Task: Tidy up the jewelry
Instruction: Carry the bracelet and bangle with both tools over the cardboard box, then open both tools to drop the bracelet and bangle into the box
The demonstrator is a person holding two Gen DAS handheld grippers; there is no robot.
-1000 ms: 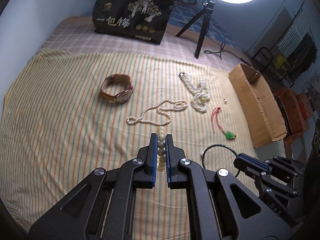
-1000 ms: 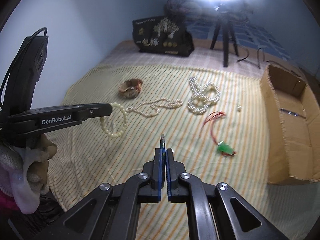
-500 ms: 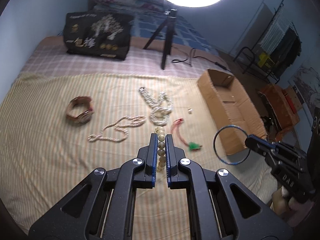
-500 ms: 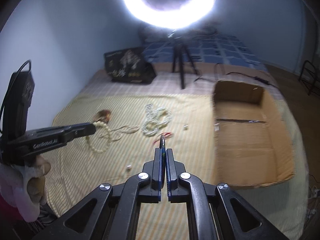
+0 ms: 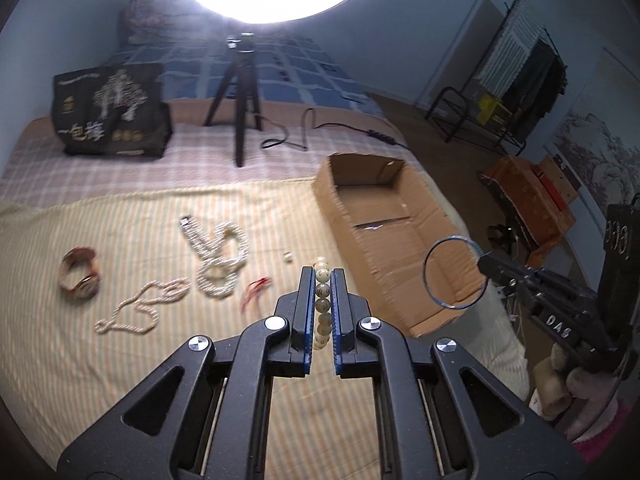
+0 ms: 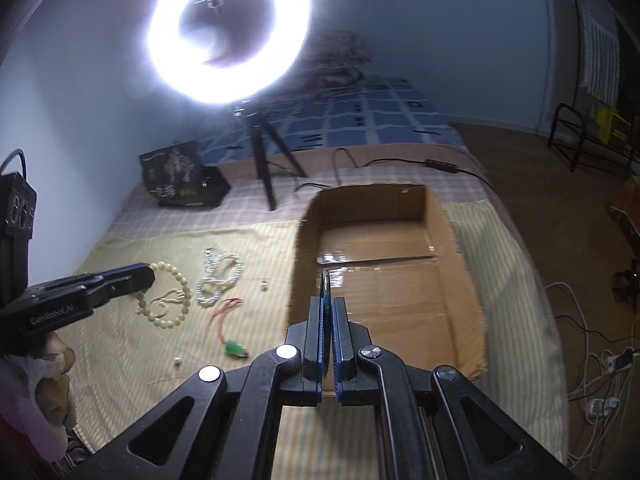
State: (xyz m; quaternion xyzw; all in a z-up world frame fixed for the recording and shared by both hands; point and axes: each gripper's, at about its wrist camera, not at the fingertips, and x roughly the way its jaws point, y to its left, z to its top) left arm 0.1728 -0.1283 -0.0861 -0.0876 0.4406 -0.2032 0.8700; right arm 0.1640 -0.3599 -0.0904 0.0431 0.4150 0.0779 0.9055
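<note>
On the bed, the box (image 5: 384, 236) sits at three o'clock of the necklaces (image 5: 218, 256). The watch (image 5: 80, 274) lies at nine o'clock of them, the tripod (image 5: 240, 96) at twelve, the bag (image 5: 110, 114) at eleven.

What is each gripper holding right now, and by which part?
The left gripper pinches the cream bead bracelet across one side of its loop. The right gripper pinches the thin blue bangle by its rim.
</note>
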